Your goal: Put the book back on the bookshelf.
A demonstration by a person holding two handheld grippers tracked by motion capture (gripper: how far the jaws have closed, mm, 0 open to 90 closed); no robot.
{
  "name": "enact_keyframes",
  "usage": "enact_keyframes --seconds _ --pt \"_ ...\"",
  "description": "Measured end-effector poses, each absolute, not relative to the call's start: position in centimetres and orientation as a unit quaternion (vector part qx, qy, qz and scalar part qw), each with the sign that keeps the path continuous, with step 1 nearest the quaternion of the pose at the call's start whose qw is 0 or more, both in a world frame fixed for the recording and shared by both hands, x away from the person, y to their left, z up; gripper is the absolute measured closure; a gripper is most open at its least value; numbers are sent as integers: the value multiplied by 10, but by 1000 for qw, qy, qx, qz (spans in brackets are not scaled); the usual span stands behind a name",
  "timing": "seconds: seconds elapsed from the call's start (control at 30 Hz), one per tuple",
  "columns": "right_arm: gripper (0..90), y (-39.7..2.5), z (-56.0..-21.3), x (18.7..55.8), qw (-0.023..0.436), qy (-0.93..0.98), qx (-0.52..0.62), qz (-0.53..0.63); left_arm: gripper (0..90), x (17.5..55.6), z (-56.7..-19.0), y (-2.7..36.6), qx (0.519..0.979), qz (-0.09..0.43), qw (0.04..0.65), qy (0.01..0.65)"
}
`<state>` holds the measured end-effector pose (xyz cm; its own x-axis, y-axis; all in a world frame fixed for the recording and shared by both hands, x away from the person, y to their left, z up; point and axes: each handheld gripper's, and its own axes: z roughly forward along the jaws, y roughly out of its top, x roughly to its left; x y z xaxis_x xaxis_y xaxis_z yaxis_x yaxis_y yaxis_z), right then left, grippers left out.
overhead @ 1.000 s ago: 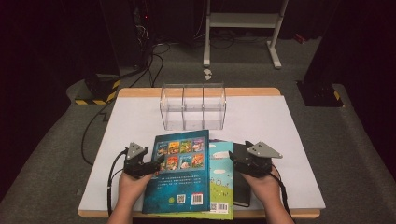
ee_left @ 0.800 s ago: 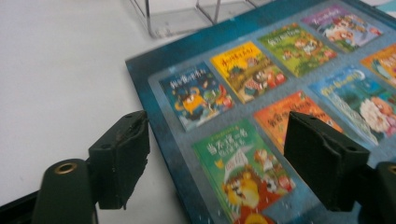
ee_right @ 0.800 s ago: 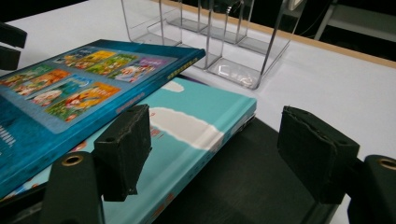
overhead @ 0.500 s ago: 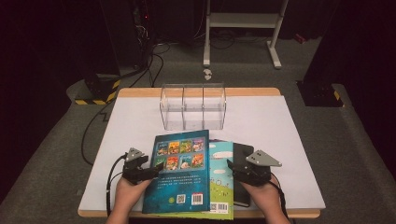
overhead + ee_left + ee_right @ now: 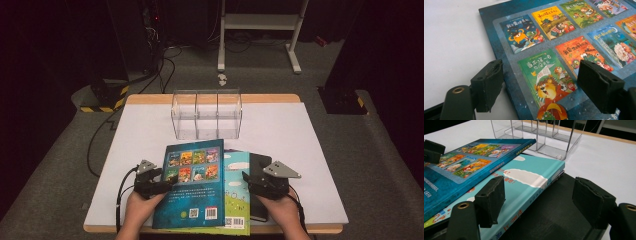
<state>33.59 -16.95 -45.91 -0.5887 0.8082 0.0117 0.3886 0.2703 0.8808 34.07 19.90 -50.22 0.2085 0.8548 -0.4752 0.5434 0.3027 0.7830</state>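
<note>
Glossy dark blue book (image 5: 192, 185); clear plastic organizer (image 5: 206, 114); matt white table (image 5: 310, 150).

Dark blue book (image 5: 192, 187) with colourful cover grid, turquoise cloud-patterned book (image 5: 235, 200), black book (image 5: 259, 167)

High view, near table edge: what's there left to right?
Left tool → dark blue book → light blue book → black book → right tool, which sits over the black book.

A dim lab or recording studio.
A white-topped table (image 5: 310, 135) stands on grey carpet, with black cables (image 5: 167, 70) trailing over the floor, hazard-striped tape (image 5: 100, 107) on a dark base, and a white metal stand (image 5: 257, 22) behind.
</note>
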Motion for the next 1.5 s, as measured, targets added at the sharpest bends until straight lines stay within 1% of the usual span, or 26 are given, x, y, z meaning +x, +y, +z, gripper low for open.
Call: enact_keyframes --seconds 0.07,0.1,0.13,0.17,0.27,0.3,0.33,0.37,0.4,0.47,0.53,0.6,1.07,1.23,1.5 --pt "259 -169 -459 336 222 763 394 462 215 340 -503 199 572 152 528 609" --pt "260 -169 -459 337 220 763 395 462 272 336 -503 198 574 151 540 596" --pt "257 -169 -460 337 220 763 395 461 320 336 -503 198 574 151 540 596" --pt "252 -169 -460 337 221 763 395 462 346 334 -503 197 573 149 547 591" --pt "252 -169 -460 337 221 762 396 462 345 332 -502 194 574 148 551 588" --pt "244 -169 -460 337 222 763 396 460 286 333 -503 196 574 151 545 592" --pt "244 -169 -460 337 222 763 396 460 286 335 -503 197 567 153 544 599" --pt "240 -169 -460 337 222 762 397 460 263 336 -504 200 561 155 542 606" --pt "238 -170 -460 337 222 762 397 460 258 337 -505 202 554 154 539 615" --pt "238 -170 -460 337 223 762 398 459 208 340 -506 207 547 134 534 630" --pt "238 -171 -460 338 222 762 401 458 205 341 -506 208 544 126 535 634" --pt "238 -171 -461 338 220 763 402 457 236 340 -505 207 552 123 537 626" --pt "232 -166 -463 339 212 767 395 458 245 337 -504 203 555 132 534 624" --pt "222 -164 -462 338 217 768 393 458 245 336 -503 197 554 129 540 620" --pt "220 -163 -461 336 208 766 393 463 246 334 -501 185 563 129 542 611"
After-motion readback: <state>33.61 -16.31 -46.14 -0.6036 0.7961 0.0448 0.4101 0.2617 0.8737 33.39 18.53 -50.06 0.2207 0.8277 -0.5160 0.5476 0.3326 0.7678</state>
